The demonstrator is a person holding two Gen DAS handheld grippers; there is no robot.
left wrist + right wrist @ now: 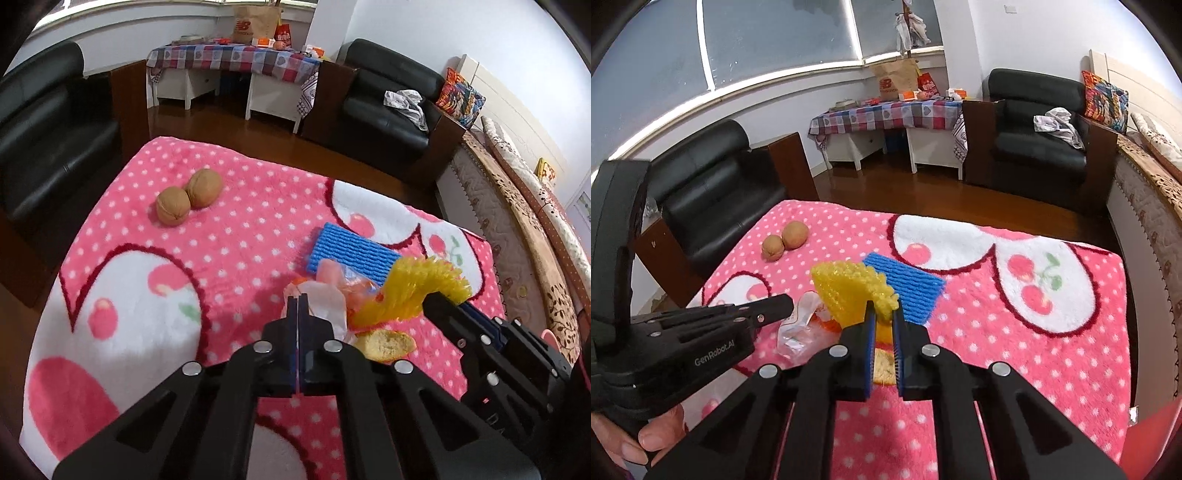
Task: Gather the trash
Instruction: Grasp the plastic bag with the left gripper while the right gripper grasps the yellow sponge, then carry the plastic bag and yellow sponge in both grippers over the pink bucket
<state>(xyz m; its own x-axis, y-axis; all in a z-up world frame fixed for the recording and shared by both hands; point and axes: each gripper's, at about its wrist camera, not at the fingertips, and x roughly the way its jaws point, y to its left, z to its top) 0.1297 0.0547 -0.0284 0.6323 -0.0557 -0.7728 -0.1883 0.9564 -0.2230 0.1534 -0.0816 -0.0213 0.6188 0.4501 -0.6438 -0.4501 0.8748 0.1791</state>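
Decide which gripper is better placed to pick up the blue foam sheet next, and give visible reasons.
Neither is free. The right gripper, shut on the yellow foam net, is nearer the blue foam sheet; the left gripper pinches the plastic wrapper.

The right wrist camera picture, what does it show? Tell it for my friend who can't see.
The right gripper pinches a yellow foam fruit net in its jaws above a pink polka-dot fleece blanket. Beside it, the left gripper reaches a crinkled clear plastic wrapper. A blue foam net and two brown walnuts lie farther back.

The yellow foam fruit net (849,291) hid part of the orange-rimmed peel piece (884,363) at six o'clock.
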